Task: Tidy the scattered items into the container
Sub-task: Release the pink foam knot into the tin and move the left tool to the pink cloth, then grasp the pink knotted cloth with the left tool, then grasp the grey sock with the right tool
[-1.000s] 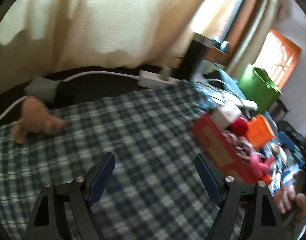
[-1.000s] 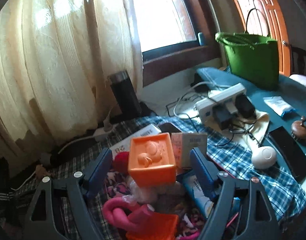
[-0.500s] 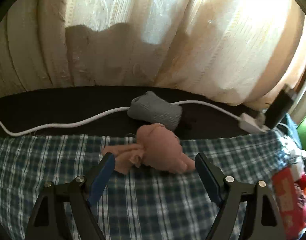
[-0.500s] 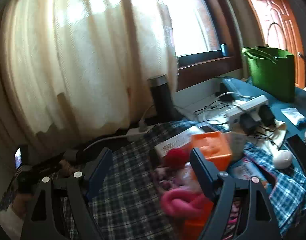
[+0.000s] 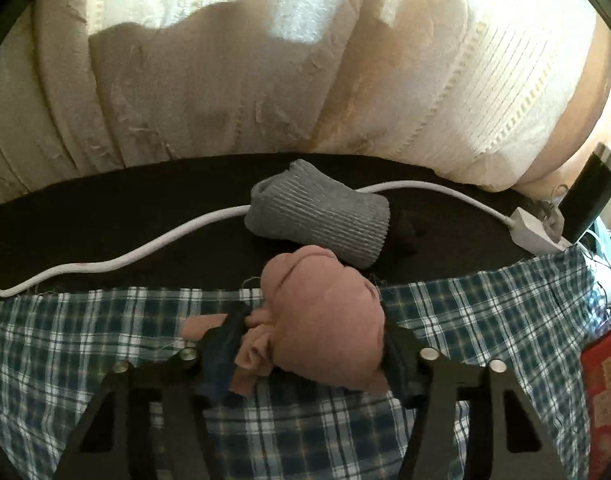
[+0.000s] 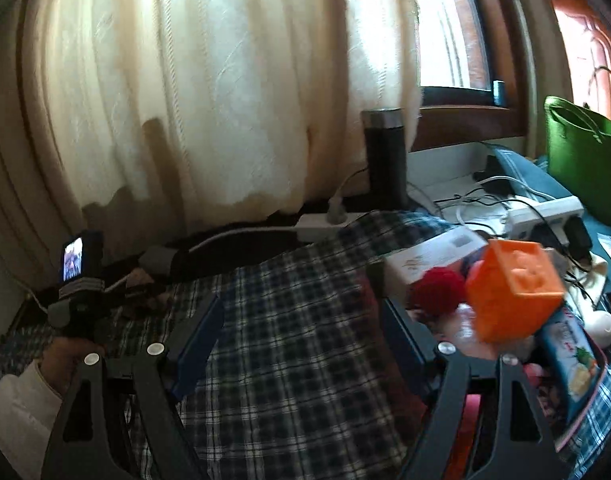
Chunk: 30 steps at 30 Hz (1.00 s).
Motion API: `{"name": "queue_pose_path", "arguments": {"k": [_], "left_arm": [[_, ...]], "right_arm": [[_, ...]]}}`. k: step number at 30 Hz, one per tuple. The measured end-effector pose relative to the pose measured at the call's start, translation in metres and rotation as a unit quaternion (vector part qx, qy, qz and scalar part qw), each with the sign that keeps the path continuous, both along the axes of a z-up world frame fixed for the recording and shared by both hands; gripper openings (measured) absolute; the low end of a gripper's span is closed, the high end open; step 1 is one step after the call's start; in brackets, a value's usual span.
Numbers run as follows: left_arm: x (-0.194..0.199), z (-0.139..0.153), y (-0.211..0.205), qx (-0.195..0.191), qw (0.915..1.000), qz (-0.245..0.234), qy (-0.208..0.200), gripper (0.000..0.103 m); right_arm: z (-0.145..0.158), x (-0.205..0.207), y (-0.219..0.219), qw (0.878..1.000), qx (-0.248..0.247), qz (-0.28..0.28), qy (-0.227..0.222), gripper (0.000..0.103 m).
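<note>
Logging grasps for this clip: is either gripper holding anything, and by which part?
The left gripper is closing on the pink rolled sock across its bulging middle. The right gripper is open, holding nothing.

You are facing a cream curtain (image 6: 225, 100) with daylight glowing through it, its scalloped hem hanging just above a dark surface. To your right the window (image 6: 449, 40) shows past the curtain's edge, set in a dark wooden frame with a sill (image 6: 465, 114) below. Further right stands an orange wooden door (image 6: 593, 60). A blue and white checked cloth (image 5: 105, 340) covers the surface in front of you.
</note>
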State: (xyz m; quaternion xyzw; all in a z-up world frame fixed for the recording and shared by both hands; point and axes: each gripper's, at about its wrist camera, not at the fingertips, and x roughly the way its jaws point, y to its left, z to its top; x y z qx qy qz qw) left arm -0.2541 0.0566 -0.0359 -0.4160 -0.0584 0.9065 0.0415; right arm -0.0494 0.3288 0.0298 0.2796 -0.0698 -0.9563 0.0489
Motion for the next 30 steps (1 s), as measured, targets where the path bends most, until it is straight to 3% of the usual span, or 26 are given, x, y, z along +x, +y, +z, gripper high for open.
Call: {"name": "queue_pose_path", "arguments": {"k": [6,14,20,24,30], "left_arm": [[0.017,0.021,-0.01,-0.011,0.9997,-0.007,0.019,0.059],[0.05,0.04,-0.047,-0.013,0.999,-0.008,0.041,0.059],[0.06,0.038,-0.072,0.019,0.9988,0.005,0.044,0.059],[0.054,0.031,-0.079,0.026,0.999,0.006,0.037,0.059],[0.047,0.022,-0.085,0.034,0.999,0.016,0.022,0.059]], "right_arm": [[-0.003,-0.034,-0.05,0.997,0.019,0.065,-0.027,0.083],[-0.025,-0.096,-0.109,0.987,-0.004,0.141,-0.076,0.083],[-0.048,-0.147,-0.171,0.974,0.042,0.2,-0.097,0.083],[-0.06,-0.171,-0.209,0.962,0.1,0.233,-0.099,0.082],[-0.075,-0.207,-0.24,0.955,0.14,0.241,-0.101,0.083]]}}
